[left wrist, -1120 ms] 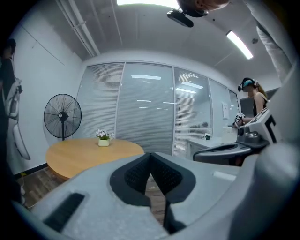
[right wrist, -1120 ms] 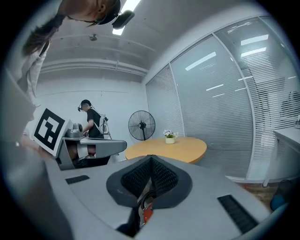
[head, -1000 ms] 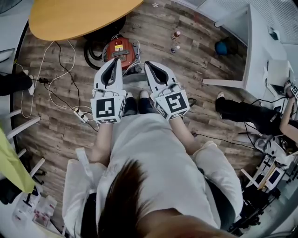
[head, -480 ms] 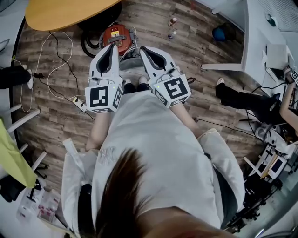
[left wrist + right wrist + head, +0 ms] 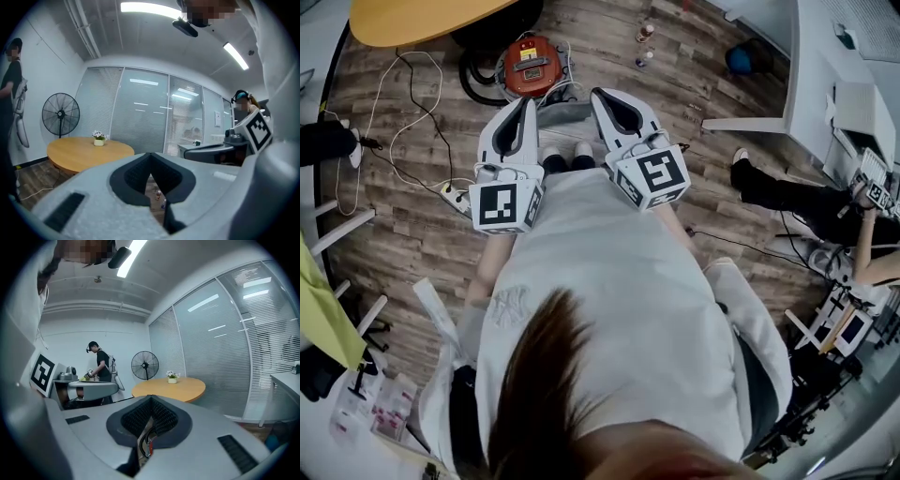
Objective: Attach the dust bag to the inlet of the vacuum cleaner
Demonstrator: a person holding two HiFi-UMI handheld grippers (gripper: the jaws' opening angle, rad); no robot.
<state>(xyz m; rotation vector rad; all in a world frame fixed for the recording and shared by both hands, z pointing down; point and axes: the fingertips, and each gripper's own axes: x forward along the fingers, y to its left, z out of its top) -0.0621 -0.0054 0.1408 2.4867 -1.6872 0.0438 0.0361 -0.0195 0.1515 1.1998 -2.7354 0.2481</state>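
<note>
The red vacuum cleaner [image 5: 530, 67] sits on the wood floor under the edge of a round table, with a black hose curled beside it. A pale grey flat thing [image 5: 564, 113], perhaps the dust bag, lies on the floor just this side of it; I cannot tell for sure. My left gripper [image 5: 525, 105] and right gripper [image 5: 605, 97] are held level in front of my body, side by side, above the floor and short of the vacuum. Both are shut with nothing between the jaws, as the left gripper [image 5: 150, 159] and right gripper [image 5: 151, 400] show in their own views.
A round wooden table [image 5: 422, 19] stands at the far left. Cables and a power strip [image 5: 452, 197] trail over the floor on the left. Two small bottles [image 5: 644, 39] stand beyond the right gripper. A white desk [image 5: 825, 84] and a seated person [image 5: 797, 206] are on the right. A fan [image 5: 61, 115] stands by the wall.
Both grippers have drifted a little forward together and stayed shut. The vacuum now lies higher in the head view, and my shoes show between the grippers.
</note>
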